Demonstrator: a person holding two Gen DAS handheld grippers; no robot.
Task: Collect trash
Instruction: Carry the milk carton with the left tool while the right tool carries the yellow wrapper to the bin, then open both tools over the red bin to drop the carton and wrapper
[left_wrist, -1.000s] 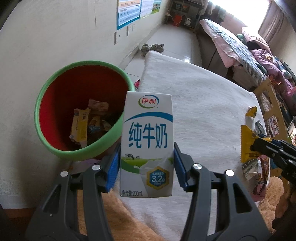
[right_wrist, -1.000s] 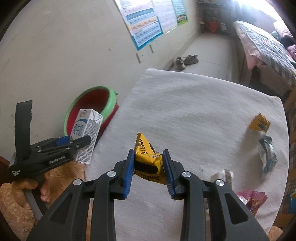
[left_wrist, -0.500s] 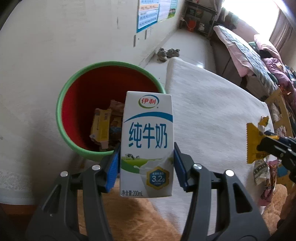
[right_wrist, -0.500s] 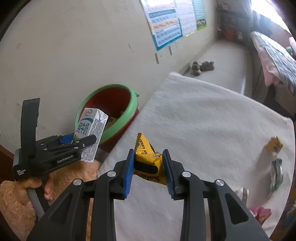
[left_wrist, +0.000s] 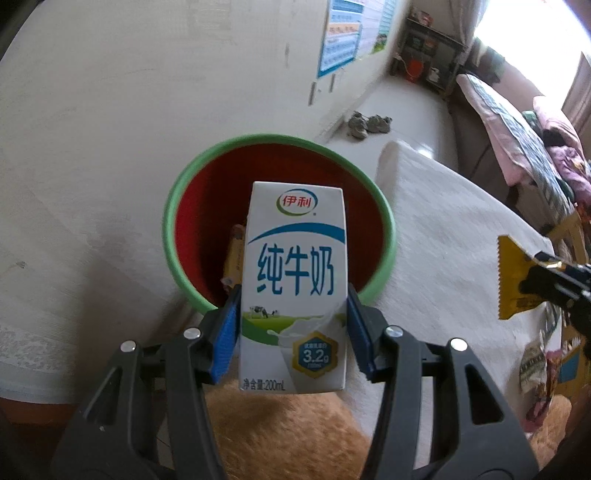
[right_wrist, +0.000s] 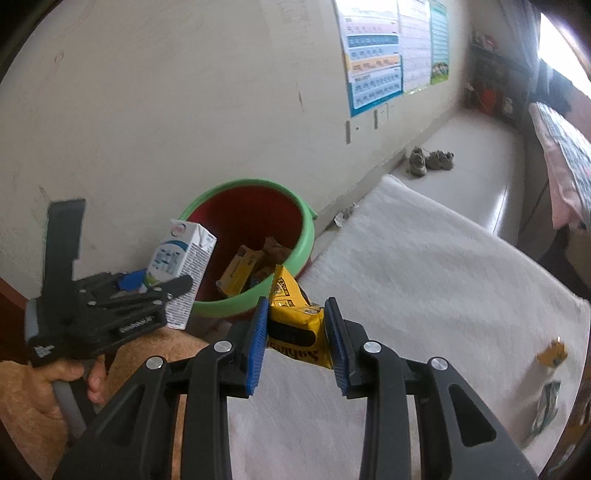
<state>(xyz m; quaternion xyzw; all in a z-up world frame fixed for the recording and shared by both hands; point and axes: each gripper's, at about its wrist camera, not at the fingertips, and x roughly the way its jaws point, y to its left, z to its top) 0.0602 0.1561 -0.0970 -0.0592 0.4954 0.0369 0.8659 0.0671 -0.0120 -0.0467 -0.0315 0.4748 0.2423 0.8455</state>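
My left gripper (left_wrist: 291, 325) is shut on a white and blue milk carton (left_wrist: 295, 288), held upright in front of the red bin with a green rim (left_wrist: 280, 147). The right wrist view shows that same carton (right_wrist: 181, 266) and left gripper (right_wrist: 155, 286) at the bin's (right_wrist: 251, 306) near left rim. My right gripper (right_wrist: 297, 332) is shut on a yellow snack wrapper (right_wrist: 295, 321), just short of the bin's near rim. Several wrappers (right_wrist: 240, 273) lie inside the bin. In the left wrist view the yellow wrapper (left_wrist: 511, 280) shows at the right edge.
The bin stands on the floor between a pale wall (left_wrist: 129, 110) and a table under a white cloth (right_wrist: 424, 288). More wrappers (right_wrist: 550, 373) lie on the cloth at the right. Shoes (right_wrist: 430, 160) sit on the floor beyond. A hand (right_wrist: 55, 391) holds the left gripper's handle.
Both grippers have moved left toward the bin, each keeping its load. The bin has shifted from the left of the left wrist view to directly behind the carton.
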